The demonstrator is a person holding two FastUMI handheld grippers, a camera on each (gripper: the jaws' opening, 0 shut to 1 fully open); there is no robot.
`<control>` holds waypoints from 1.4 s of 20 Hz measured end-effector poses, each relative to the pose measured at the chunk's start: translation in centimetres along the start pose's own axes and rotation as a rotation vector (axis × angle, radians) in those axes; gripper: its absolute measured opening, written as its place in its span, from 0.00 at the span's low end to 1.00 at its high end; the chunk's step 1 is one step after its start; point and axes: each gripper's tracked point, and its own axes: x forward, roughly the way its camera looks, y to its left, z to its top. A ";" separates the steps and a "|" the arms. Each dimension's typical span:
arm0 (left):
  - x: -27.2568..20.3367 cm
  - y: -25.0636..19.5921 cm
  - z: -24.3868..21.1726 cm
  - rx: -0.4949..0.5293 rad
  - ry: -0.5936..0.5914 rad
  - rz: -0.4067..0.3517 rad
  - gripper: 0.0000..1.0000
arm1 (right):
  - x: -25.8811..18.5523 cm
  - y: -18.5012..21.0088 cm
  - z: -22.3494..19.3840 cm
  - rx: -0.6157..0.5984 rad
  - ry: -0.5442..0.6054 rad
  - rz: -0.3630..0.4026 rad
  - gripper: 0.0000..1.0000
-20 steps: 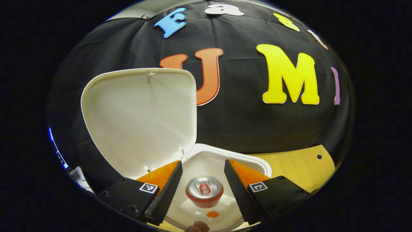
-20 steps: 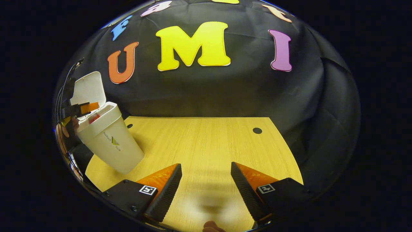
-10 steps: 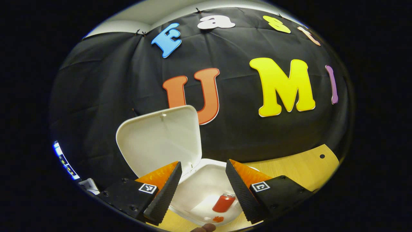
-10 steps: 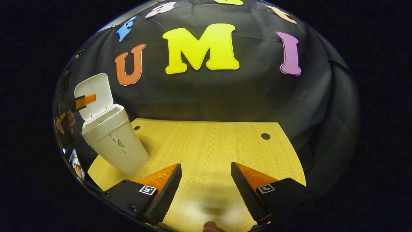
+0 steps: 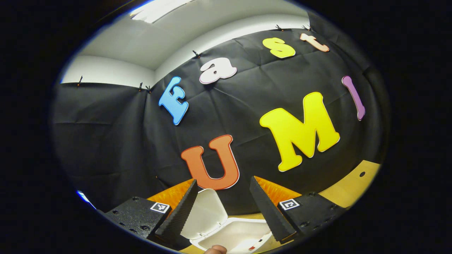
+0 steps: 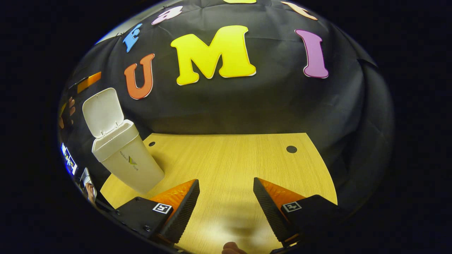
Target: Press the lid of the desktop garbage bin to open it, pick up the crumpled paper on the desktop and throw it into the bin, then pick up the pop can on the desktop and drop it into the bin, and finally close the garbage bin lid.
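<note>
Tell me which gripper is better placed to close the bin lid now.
Left, probably. The left gripper is open, with the raised lid between its fingers. The right gripper hangs over bare table, away from the bin.

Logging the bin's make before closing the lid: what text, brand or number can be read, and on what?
Bin, front wall: small print beside a logo, too small to read.
Right gripper: square coded tags, no words.
Left gripper: square coded tags, no words.
</note>
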 end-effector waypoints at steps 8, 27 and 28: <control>-0.9 1.1 1.4 -0.087 0.057 0.074 0.97 | 0.5 -1.7 -2.5 -0.004 0.072 0.063 0.97; 6.7 13.4 -6.0 -0.379 0.394 0.424 0.98 | -0.2 -1.4 -1.8 -0.013 0.072 0.093 0.98; 7.1 13.8 -7.2 -0.392 0.422 0.446 0.98 | -0.4 -1.4 -2.0 -0.013 0.074 0.088 0.98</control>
